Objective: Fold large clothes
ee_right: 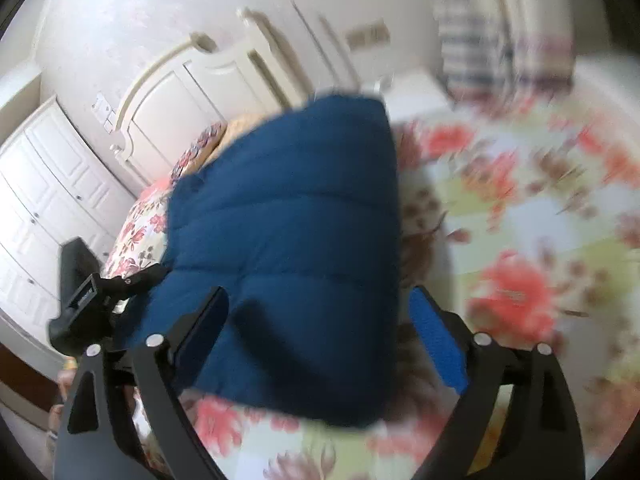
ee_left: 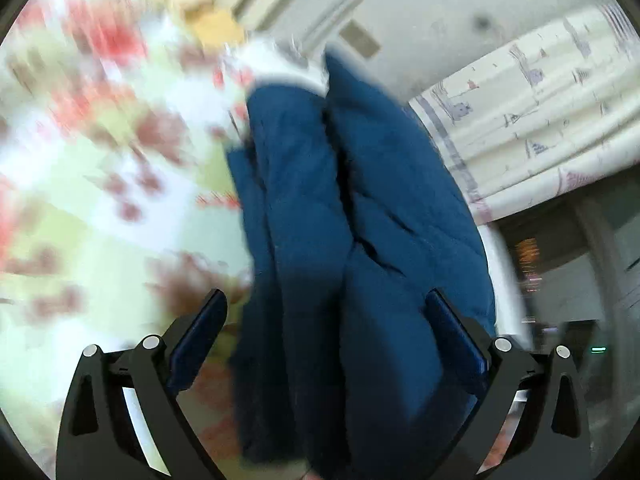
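A dark blue quilted jacket [ee_left: 360, 208] lies on a floral bedsheet [ee_left: 80, 184]. In the left wrist view it bunches in tall folds, with a white lining [ee_left: 280, 64] at its far end. My left gripper [ee_left: 328, 300] is open, and blue folds pass between its spread fingers without being clamped. In the right wrist view the jacket [ee_right: 296, 232] is a puffy folded mass. My right gripper [ee_right: 320, 300] is open, its fingers on either side of the jacket's near edge. Both views are blurred by motion.
A cream headboard [ee_right: 192, 92] and white wardrobe doors [ee_right: 44, 184] stand at the far left in the right wrist view. The left gripper's body [ee_right: 80, 296] shows at the left. Patterned curtains [ee_left: 540, 112] hang at the right.
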Available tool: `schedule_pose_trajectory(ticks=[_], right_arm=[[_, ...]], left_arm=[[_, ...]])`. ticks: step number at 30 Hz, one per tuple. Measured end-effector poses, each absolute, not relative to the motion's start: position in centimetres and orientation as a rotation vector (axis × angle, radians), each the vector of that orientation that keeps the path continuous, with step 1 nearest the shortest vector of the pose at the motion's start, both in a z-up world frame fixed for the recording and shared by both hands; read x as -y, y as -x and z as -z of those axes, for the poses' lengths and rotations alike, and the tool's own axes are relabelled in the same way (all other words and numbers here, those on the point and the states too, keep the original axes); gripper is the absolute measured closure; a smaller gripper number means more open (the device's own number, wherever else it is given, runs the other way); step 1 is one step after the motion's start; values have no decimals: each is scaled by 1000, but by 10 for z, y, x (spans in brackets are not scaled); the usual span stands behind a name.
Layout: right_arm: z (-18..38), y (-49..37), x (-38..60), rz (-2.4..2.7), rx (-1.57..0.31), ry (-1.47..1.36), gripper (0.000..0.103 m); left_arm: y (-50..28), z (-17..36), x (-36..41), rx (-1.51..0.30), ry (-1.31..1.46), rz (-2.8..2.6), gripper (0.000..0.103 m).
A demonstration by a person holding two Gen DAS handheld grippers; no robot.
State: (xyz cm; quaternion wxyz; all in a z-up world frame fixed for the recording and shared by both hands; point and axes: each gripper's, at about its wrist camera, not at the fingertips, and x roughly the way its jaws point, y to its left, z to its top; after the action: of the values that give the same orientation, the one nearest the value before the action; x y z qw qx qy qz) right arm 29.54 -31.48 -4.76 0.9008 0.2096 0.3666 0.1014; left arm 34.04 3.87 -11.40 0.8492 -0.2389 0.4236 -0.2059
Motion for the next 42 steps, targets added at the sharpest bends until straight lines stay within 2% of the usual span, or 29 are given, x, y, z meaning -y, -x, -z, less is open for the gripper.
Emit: schedule_pose_trajectory(ticks=[5, 12, 16, 23, 42], right_arm=[[-18, -198, 304, -125, -517, -305, 2], [-86, -124, 274, -20, -382, -113, 2], [-95, -96, 248, 7, -372, 0, 2], [-92, -88, 212, 17, -391, 120, 3], [-80, -102, 213, 34, -440, 83, 3]], left_arm=[[-235, 18, -31, -545, 162, 210, 4], [-128, -59, 0, -287, -13, 145, 4], [-96, -53, 13, -269, -43, 94, 4], [-87, -42, 21, -321, -61, 115, 4], [-82, -36, 19, -311, -62, 90, 4]])
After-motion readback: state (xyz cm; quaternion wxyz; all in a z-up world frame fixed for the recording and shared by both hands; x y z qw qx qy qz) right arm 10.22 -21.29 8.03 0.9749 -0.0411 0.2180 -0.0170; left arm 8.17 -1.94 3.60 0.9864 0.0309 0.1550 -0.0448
